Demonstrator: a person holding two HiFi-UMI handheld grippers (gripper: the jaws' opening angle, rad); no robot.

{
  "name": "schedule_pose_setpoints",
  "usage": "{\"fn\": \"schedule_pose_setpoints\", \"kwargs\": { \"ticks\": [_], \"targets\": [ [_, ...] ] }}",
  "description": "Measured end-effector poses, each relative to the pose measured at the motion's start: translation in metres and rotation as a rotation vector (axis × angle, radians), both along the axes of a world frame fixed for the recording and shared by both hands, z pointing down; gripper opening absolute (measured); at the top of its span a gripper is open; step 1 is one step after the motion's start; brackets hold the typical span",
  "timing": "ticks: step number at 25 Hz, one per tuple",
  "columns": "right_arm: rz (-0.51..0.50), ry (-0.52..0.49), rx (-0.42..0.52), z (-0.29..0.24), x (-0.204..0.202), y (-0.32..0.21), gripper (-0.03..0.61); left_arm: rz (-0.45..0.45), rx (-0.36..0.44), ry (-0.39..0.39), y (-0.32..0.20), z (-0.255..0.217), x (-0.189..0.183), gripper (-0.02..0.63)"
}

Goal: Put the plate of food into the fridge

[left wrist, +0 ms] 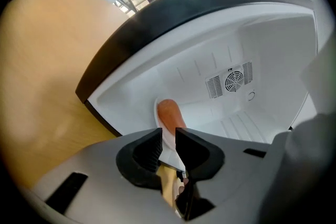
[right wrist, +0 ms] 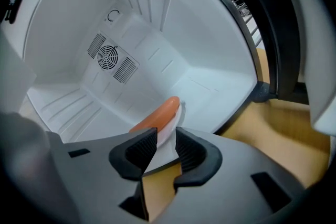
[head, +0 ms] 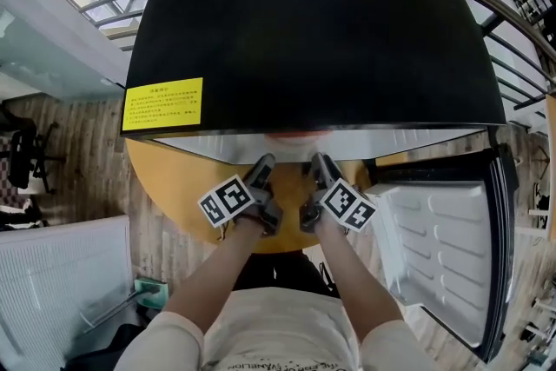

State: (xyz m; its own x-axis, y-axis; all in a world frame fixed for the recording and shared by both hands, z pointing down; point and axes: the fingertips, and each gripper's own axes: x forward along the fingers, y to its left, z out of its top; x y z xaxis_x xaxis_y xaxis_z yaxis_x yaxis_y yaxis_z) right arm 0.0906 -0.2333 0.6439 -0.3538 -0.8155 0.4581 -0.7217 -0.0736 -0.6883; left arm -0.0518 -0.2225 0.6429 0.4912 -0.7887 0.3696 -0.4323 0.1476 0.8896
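Observation:
A white plate (left wrist: pixel 168 136) with an orange sausage (left wrist: pixel 169 112) on it is held at the mouth of the open black mini fridge (head: pixel 313 22). My left gripper (left wrist: pixel 168 143) is shut on the plate's rim on one side. My right gripper (right wrist: pixel 166 145) is shut on the plate (right wrist: pixel 169 131) on the opposite rim, with the sausage (right wrist: pixel 157 115) just beyond its jaws. In the head view both grippers, left (head: pixel 264 162) and right (head: pixel 320 161), reach under the fridge's top edge. That edge hides most of the plate.
The fridge stands on a round wooden table (head: pixel 178 187). Its door (head: pixel 443 239) hangs open at the right. The white interior (right wrist: pixel 157 60) has a vent fan (right wrist: pixel 107 55) on the back wall and a ribbed floor. A yellow label (head: pixel 163 103) sits on the fridge top.

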Motion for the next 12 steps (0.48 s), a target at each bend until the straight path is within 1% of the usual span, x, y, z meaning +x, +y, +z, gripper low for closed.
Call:
{"fn": "schedule_pose_setpoints", "kwargs": {
  "ticks": [3, 5, 12],
  "targets": [
    [-0.028, -0.005, 0.013, -0.009, -0.008, 0.01, 0.121, 0.043, 0.025, -0.025, 0.012, -0.01, 0.001, 0.089],
    [-0.064, 0.003, 0.026, -0.018, -0.016, 0.019, 0.121, 0.069, 0.044, -0.058, 0.022, -0.016, -0.002, 0.077],
    [-0.193, 0.091, 0.084, -0.05, -0.035, 0.051, 0.091, 0.149, 0.12, -0.166, 0.049, -0.052, -0.007, 0.032]
  ]
}}
